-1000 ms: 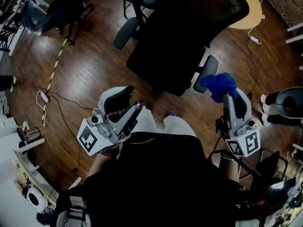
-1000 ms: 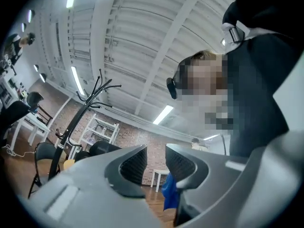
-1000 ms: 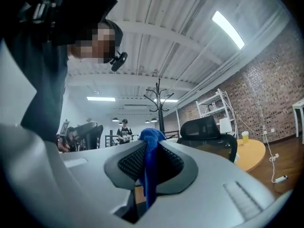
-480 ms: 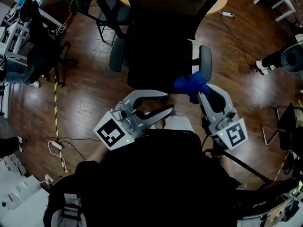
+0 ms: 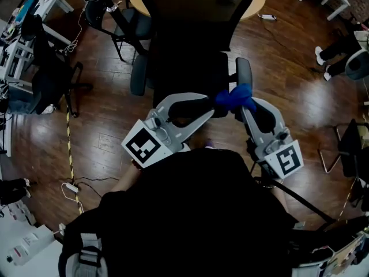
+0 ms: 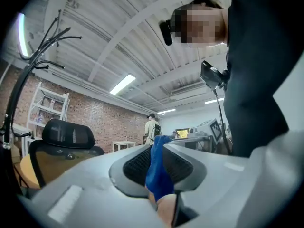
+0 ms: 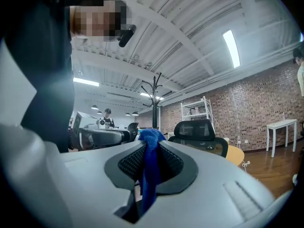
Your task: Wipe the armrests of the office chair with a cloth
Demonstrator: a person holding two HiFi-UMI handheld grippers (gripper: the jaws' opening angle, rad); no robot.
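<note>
A black office chair (image 5: pixel 190 45) stands in front of me, with a left armrest (image 5: pixel 138 77) and a right armrest (image 5: pixel 244 74). A blue cloth (image 5: pixel 233 97) hangs just before the near end of the right armrest. My right gripper (image 5: pixel 241 105) is shut on it from the right. My left gripper (image 5: pixel 214 104) reaches across from the left; its jaws have just been closing, and the cloth (image 6: pixel 157 175) is pinched between them. In the right gripper view the cloth (image 7: pixel 149 170) runs down through the shut jaws, with the left gripper (image 7: pixel 99 137) facing it.
A second chair (image 5: pixel 115 10) and a round wooden table (image 5: pixel 259 2) stand behind the office chair. Cables and a yellow-black tape (image 5: pixel 70 154) lie on the wooden floor at left. White racks (image 5: pixel 17 56) stand at far left. A person's feet (image 5: pixel 326 59) show at upper right.
My left gripper swung right from well left of the cloth and closed on it. The right gripper carried the cloth left, toward the right armrest's near end.
</note>
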